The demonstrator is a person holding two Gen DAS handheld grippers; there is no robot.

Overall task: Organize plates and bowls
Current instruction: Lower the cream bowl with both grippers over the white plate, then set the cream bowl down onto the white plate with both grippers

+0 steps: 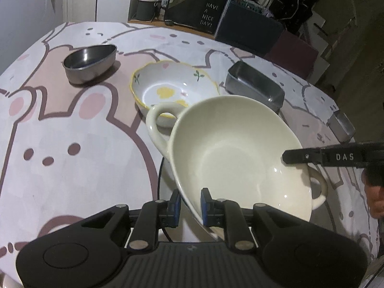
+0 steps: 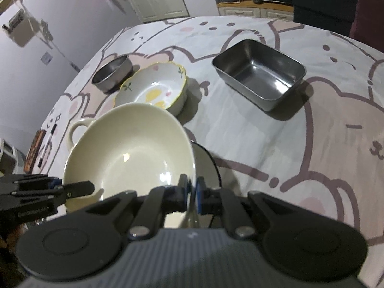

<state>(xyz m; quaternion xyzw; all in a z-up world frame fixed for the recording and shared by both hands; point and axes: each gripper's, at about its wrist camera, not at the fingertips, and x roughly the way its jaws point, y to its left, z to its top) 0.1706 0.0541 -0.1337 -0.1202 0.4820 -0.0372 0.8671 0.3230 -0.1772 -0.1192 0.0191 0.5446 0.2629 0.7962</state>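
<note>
A large cream two-handled bowl (image 1: 235, 153) is held tilted above the table by both grippers. My left gripper (image 1: 190, 204) is shut on its near rim. My right gripper (image 2: 190, 189) is shut on the opposite rim and shows as a black finger (image 1: 319, 156) in the left wrist view. The cream bowl (image 2: 127, 148) hangs over a dark-rimmed plate (image 2: 208, 165) on the table. A floral bowl with a yellow rim (image 1: 172, 88) stands just beyond it and also shows in the right wrist view (image 2: 153, 88).
A round steel bowl (image 1: 90, 62) stands at the far left, also in the right wrist view (image 2: 112, 73). A rectangular steel tray (image 2: 260, 73) stands at the right, also in the left wrist view (image 1: 255, 84). A smaller steel container (image 1: 342, 126) sits near the right table edge.
</note>
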